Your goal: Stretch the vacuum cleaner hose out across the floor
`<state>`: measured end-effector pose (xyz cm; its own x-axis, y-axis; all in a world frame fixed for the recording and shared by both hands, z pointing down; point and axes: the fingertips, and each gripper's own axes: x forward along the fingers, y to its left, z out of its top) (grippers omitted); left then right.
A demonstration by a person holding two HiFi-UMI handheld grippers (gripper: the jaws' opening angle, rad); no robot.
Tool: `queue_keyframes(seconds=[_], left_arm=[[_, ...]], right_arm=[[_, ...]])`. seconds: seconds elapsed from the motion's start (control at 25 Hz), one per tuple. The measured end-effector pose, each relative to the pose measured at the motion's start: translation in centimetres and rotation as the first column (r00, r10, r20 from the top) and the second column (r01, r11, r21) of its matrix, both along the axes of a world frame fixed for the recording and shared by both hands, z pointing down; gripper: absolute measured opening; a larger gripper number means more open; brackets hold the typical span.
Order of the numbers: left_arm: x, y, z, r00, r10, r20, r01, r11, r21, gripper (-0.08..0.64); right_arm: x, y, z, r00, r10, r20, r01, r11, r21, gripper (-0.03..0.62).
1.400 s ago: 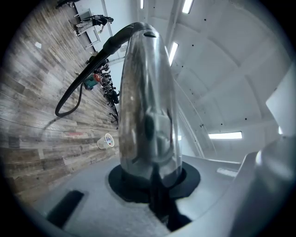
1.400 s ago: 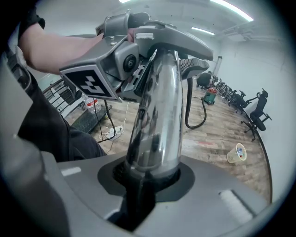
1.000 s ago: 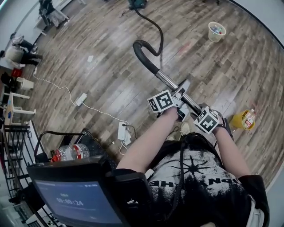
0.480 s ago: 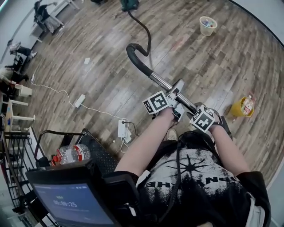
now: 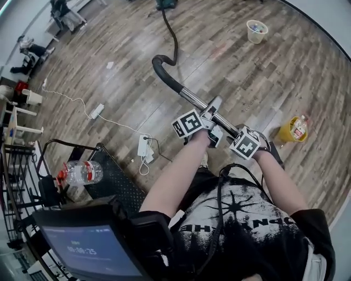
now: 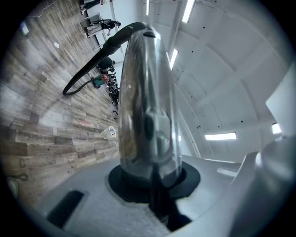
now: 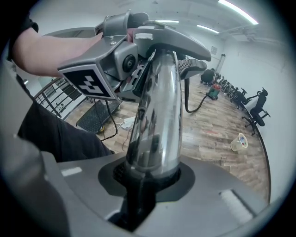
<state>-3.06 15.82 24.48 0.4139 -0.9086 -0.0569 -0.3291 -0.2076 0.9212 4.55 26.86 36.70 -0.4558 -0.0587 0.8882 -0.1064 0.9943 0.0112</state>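
A chrome vacuum wand [image 5: 193, 99] runs diagonally in front of me and ends in a black curved handle [image 5: 160, 70]. From there the black hose [image 5: 173, 34] leads off to the green vacuum cleaner [image 5: 164, 4] at the far end of the floor. My left gripper [image 5: 211, 112] is shut on the wand [image 6: 148, 92]. My right gripper [image 5: 233, 133] is shut on the same tube [image 7: 157, 115] a little nearer to me, and its jaws have just closed slightly tighter. The right gripper view shows the left gripper [image 7: 159, 39] clamped further up the tube.
A plastic cup [image 5: 254, 30] stands far right on the wood floor and a yellow container [image 5: 290, 130] near right. A white power strip [image 5: 143, 147] with its cable lies left of my legs. A black cart [image 5: 112, 178] with a bottle [image 5: 82, 171] and a monitor [image 5: 88, 249] is at lower left.
Both grippers have carried the wand back away from the vacuum cleaner. The hose's loop behind the handle has pulled straighter, and the floor things have shifted in view.
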Motion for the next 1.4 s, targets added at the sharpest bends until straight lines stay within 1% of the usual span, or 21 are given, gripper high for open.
queue_keyframes(seconds=[0.16,0.36,0.52,0.64,0.76,0.88,1.04,1.2,1.4], left_arm=[[4.7,1.3,0.5,1.000,0.024,-0.006,-0.024,1.000,-0.014,0.057],[9.6,2.2,1.2,0.999,0.046,-0.011,-0.047,0.998,-0.032,0.055],[13.5,2.4,2.1,0.996,0.087,-0.012,-0.087,0.995,-0.054,0.055],[16.0,2.8,3.3,0.992,0.129,-0.010,-0.129,0.989,-0.070,0.055],[18.2,3.1,4.8,0.982,0.189,-0.018,-0.190,0.977,-0.092,0.055],[20.5,2.8,6.2,0.966,0.257,-0.041,-0.260,0.958,-0.120,0.055],[21.4,2.7,7.5,0.957,0.281,-0.076,-0.289,0.945,-0.150,0.057],[23.5,4.1,9.7,0.934,0.335,-0.123,-0.353,0.919,-0.177,0.055],[25.3,4.9,12.0,0.915,0.373,-0.157,-0.399,0.894,-0.204,0.057]], right_arm=[[4.5,1.7,0.3,1.000,0.022,-0.005,-0.022,1.000,-0.018,0.089],[9.1,2.9,0.7,0.999,0.049,-0.013,-0.049,0.999,-0.023,0.091],[12.5,3.4,1.2,0.995,0.096,-0.013,-0.096,0.995,-0.024,0.091],[14.4,4.2,2.2,0.990,0.140,-0.010,-0.140,0.990,-0.032,0.091],[15.9,5.1,3.3,0.979,0.202,-0.019,-0.203,0.978,-0.050,0.092],[17.6,5.3,4.2,0.960,0.276,-0.051,-0.279,0.959,-0.056,0.092],[18.6,5.3,4.9,0.938,0.335,-0.089,-0.339,0.940,-0.031,0.089],[20.6,7.0,6.5,0.896,0.421,-0.142,-0.425,0.905,0.001,0.081],[22.1,8.0,7.8,0.865,0.469,-0.178,-0.475,0.880,0.005,0.078]])
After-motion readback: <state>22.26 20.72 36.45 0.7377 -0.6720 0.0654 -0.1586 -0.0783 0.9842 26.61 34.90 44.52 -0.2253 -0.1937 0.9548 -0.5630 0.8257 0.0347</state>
